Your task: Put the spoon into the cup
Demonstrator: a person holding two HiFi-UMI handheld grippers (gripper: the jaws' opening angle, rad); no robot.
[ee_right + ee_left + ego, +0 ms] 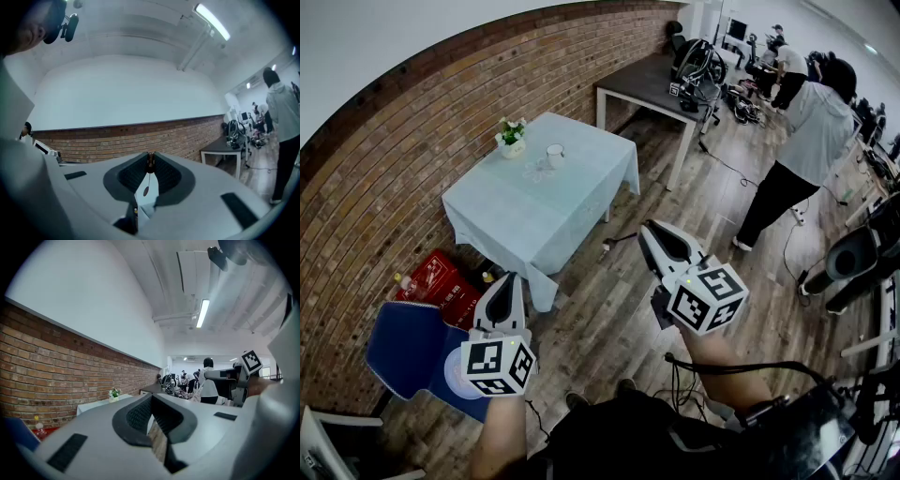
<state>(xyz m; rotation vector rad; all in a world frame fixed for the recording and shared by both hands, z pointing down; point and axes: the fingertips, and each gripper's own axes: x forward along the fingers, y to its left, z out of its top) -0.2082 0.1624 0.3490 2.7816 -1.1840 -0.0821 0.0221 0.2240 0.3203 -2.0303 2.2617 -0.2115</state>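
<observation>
A white cup [555,155] stands on the table [581,187] with the pale cloth, far ahead by the brick wall. My right gripper [647,228] [150,157] is held level over the wooden floor, well short of the table. It is shut on the dark handle end of a thin spoon [146,190], whose small bowl hangs below the tips. My left gripper [508,278] [151,395] is shut with nothing in it, low at the left and also far from the table. Neither gripper view shows the cup.
A small pot of flowers [512,139] [114,393] stands at the table's far corner. A red crate [441,281] and a blue chair [408,347] lie at the left. A dark table [647,80] and several people [806,141] are at the right.
</observation>
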